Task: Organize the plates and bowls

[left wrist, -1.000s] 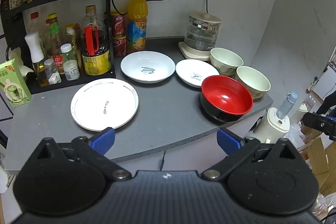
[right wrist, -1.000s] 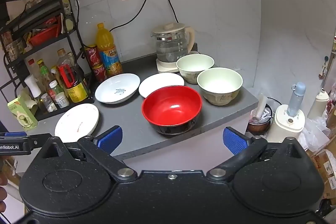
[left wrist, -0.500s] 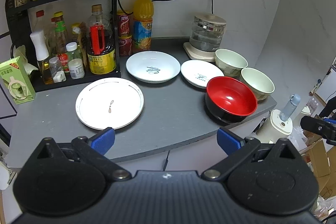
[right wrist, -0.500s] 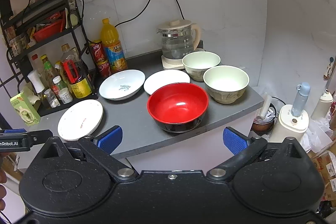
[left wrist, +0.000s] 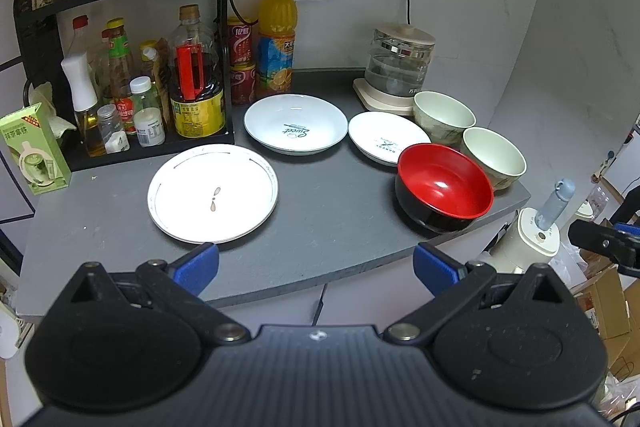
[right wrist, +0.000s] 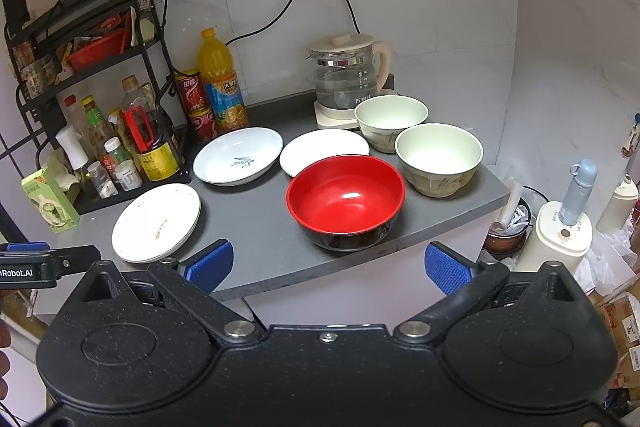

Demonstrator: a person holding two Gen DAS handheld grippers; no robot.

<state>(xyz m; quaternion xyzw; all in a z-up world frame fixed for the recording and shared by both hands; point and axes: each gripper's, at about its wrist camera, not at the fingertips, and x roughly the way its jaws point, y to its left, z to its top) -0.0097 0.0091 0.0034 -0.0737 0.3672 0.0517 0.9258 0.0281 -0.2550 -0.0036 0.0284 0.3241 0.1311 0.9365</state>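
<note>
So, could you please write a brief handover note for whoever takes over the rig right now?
Left tongs: open, empty, held short of the counter's front edge.
Right tongs: open, empty, also in front of the counter.
On the counter: flat white plate front left; deep white plate behind it; small white plate to the right; red bowl near the front edge; two pale green bowls beside the kettle.
Done: nothing stacked yet; every dish sits singly.
Left: gather the plates into one stack and nest the bowls.
</note>
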